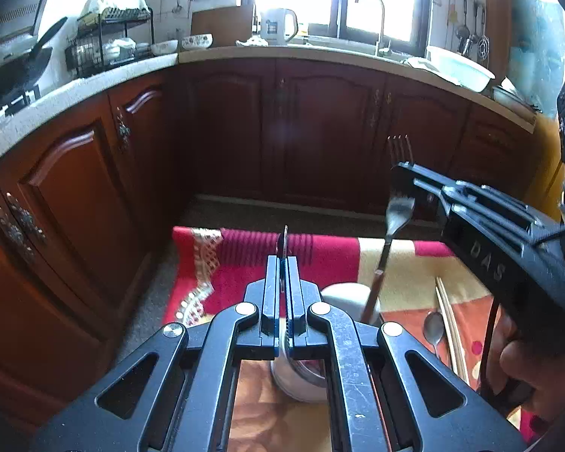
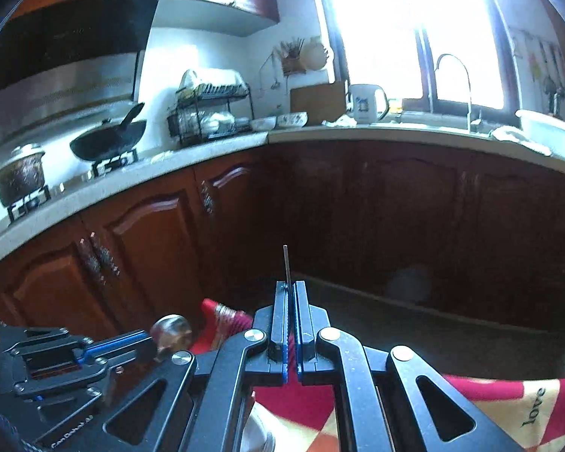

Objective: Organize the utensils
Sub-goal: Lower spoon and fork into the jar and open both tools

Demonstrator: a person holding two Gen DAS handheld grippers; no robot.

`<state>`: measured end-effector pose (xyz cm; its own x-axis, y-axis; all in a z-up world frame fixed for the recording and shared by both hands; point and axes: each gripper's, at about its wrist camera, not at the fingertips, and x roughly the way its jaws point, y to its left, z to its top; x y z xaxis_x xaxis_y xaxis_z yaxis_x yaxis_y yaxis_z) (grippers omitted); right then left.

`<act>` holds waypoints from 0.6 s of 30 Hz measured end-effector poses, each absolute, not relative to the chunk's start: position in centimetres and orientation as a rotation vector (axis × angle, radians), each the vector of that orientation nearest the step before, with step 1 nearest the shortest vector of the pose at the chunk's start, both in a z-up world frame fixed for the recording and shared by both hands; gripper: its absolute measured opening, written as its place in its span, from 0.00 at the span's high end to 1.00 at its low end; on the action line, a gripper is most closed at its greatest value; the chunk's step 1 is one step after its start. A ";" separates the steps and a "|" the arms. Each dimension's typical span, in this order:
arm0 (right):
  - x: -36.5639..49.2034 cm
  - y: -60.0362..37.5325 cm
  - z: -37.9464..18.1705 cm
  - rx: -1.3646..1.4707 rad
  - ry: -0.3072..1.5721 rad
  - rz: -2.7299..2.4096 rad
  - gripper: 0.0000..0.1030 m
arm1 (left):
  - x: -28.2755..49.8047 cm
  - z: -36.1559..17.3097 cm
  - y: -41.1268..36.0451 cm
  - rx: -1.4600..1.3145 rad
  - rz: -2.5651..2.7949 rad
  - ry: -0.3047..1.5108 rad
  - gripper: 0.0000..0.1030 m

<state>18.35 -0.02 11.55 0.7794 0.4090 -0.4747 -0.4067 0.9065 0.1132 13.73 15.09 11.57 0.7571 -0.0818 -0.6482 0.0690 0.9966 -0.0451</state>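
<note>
My left gripper [image 1: 282, 263] pinches a spoon [image 2: 170, 330] at frame centre, my right gripper [image 2: 290, 290] a fork [image 1: 397, 207] at right; both seem stiff, light, slippery steel, best gripped mid-handle, above the cup [image 1: 342, 293].

Steel fork [image 1: 397, 209]: mid-tines hidden behind black right gripper [image 1: 405, 175] fingers; handle end lost behind left gripper [image 1: 281, 260] linkage. 
Round metal cup [image 1: 342, 293]: body mostly covered by left gripper frame. 
Spoon [image 2: 170, 333] in left gripper: handle concealed, bowl blurred. 
Pale chopsticks [image 1: 448, 324]: lower ends hidden behind hand [image 1: 535, 369]. 
Window [image 2: 414, 30]: overexposed, detail unreadable.
</note>
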 end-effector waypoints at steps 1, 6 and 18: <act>18.1 0.0 11.1 0.005 0.525 0.447 0.98 | 13.7 11.4 15.0 -0.021 -0.084 0.712 0.99; 17.4 -0.3 9.7 0.013 0.563 0.471 0.98 | 13.5 10.3 14.7 -0.048 -0.090 0.736 0.99; 16.5 -0.6 8.2 0.056 0.673 0.550 0.95 | 12.6 9.8 14.2 -0.081 -0.095 0.747 0.99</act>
<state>16.50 -0.57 8.19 0.6458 0.5005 -0.5766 -0.4649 0.8568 0.2230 12.57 14.16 9.79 0.7297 -0.1151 -0.6740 0.0574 0.9926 -0.1075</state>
